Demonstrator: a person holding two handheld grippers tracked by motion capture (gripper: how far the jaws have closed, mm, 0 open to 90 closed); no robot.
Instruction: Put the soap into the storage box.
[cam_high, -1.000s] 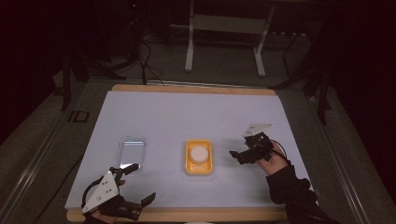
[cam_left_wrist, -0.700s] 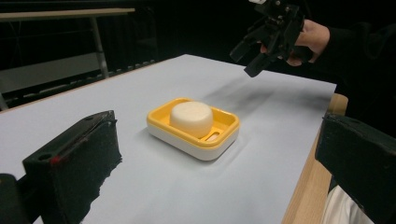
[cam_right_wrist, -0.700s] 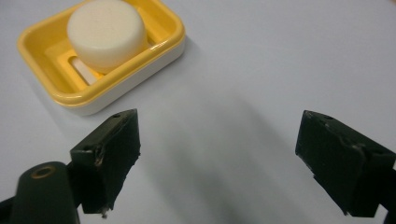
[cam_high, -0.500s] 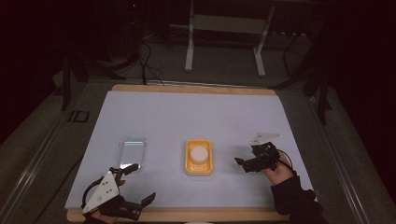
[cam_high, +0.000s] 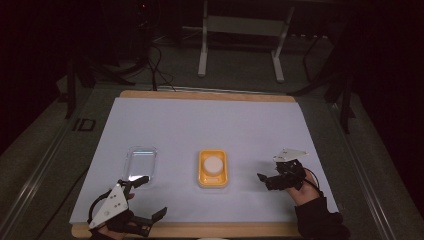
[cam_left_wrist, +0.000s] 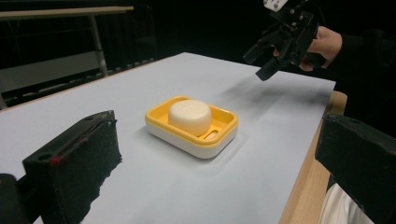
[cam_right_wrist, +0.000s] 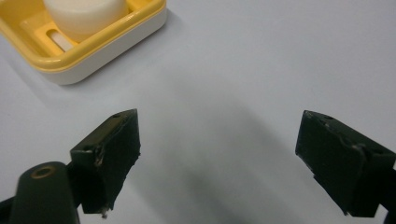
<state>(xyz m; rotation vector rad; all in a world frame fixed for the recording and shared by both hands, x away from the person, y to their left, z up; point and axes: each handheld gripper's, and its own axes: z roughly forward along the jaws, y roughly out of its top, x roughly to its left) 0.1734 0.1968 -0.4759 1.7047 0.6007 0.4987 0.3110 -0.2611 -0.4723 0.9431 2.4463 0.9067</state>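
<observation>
A yellow soap dish (cam_high: 213, 181) with a round white soap (cam_high: 213, 164) in it sits mid-table. To its left lies a clear plastic lid (cam_high: 142, 162). My left gripper (cam_high: 150, 197) stands open at the near left edge, just in front of the lid, and holds nothing. In the left gripper view the dish (cam_left_wrist: 161, 122) lies between and beyond my jaws. My right gripper (cam_high: 265, 181) is open and empty to the right of the dish, pointing toward it. The dish's corner (cam_right_wrist: 105, 49) shows at the upper left of the right gripper view, well apart from the jaws.
A white sheet (cam_high: 210, 125) covers the wooden table (cam_high: 210, 95). Metal stand legs (cam_high: 202, 47) rise on the dark floor behind the table. In the left gripper view the right gripper (cam_left_wrist: 262, 61) is held by a hand above the sheet's far side.
My right gripper has drawn back toward the near edge and slightly right, away from the dish. The left gripper, dish and lid have stayed put.
</observation>
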